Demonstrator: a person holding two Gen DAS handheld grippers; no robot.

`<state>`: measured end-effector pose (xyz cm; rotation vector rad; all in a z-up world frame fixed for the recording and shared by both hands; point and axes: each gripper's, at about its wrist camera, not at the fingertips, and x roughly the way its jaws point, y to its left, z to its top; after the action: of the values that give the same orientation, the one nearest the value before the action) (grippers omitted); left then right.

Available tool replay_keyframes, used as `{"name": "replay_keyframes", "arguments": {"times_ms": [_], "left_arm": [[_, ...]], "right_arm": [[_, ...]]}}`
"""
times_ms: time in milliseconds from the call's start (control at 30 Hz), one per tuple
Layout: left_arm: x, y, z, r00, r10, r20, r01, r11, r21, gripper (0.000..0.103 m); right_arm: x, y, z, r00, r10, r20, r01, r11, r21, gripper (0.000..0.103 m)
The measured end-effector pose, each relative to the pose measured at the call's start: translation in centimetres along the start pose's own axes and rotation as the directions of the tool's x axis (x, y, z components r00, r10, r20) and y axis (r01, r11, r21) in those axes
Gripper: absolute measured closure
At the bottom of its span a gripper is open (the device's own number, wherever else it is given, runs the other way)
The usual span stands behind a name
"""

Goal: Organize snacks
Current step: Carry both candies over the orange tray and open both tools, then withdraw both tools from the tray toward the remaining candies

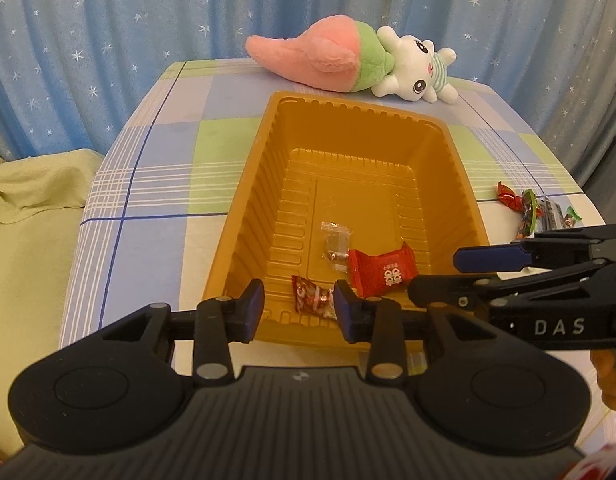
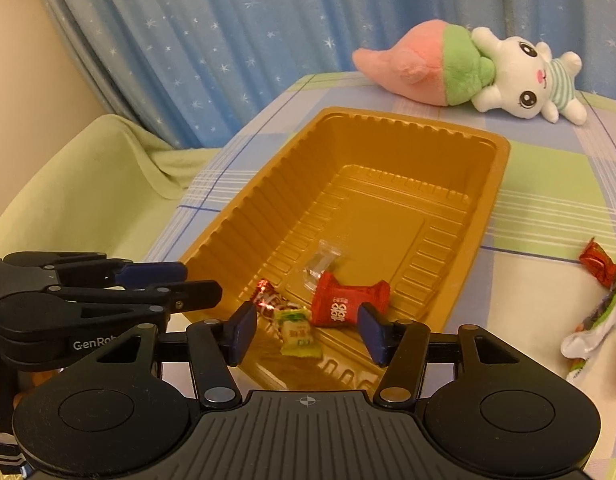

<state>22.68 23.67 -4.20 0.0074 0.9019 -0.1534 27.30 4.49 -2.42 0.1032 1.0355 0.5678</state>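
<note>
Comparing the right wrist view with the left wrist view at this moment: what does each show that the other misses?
Only the right wrist view shows the small yellow-green candy in the tray, and a crumpled white wrapper on the cloth. Only the left wrist view shows a dark packet among the loose snacks. Both show the gold tray holding the red packet, red-white candy and clear wrapper, the plush toy, and both grippers open: left gripper, right gripper.

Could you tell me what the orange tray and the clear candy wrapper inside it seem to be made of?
The orange tray looks like thin moulded plastic with a slight sheen: its walls are ribbed and catch soft highlights. The clear candy wrapper appears to be transparent plastic film, since the tray floor shows through it and its creases glint.
</note>
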Motion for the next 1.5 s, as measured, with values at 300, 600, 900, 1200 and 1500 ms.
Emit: {"name": "replay_keyframes", "arguments": {"times_ms": [300, 600, 900, 1200, 1500], "left_arm": [[-1.0, -0.4, -0.7, 1.000, 0.005, -0.001, -0.005, 1.000, -0.002, 0.064], [-2.9, -1.8, -1.8, 1.000, 0.002, 0.007, -0.002, 1.000, -0.009, 0.062], [-4.3, -4.3, -2.8, 1.000, -0.014, 0.012, 0.014, 1.000, 0.007, 0.062], [-5.0, -8.5, -4.2, 0.998, -0.066, -0.002, 0.066, 0.997, 0.048, 0.062], [-4.9, -14.2, -4.9, 0.990, -0.137, -0.023, 0.139, 0.983, 0.117, 0.062]], "right_arm": [[-1.6, -0.3, -0.9, 1.000, -0.011, 0.011, 0.011, 1.000, 0.019, 0.043], [-3.8, -0.4, -2.0, 0.999, -0.016, 0.032, 0.015, 0.999, 0.033, 0.040], [-6.9, -1.6, -4.1, 0.998, -0.044, 0.050, 0.040, 0.997, 0.069, 0.039], [-10.8, -4.1, -7.3, 0.995, -0.090, 0.051, 0.083, 0.988, 0.130, 0.039], [-14.8, -7.6, -10.2, 0.986, -0.156, 0.057, 0.140, 0.966, 0.216, 0.039]]}}
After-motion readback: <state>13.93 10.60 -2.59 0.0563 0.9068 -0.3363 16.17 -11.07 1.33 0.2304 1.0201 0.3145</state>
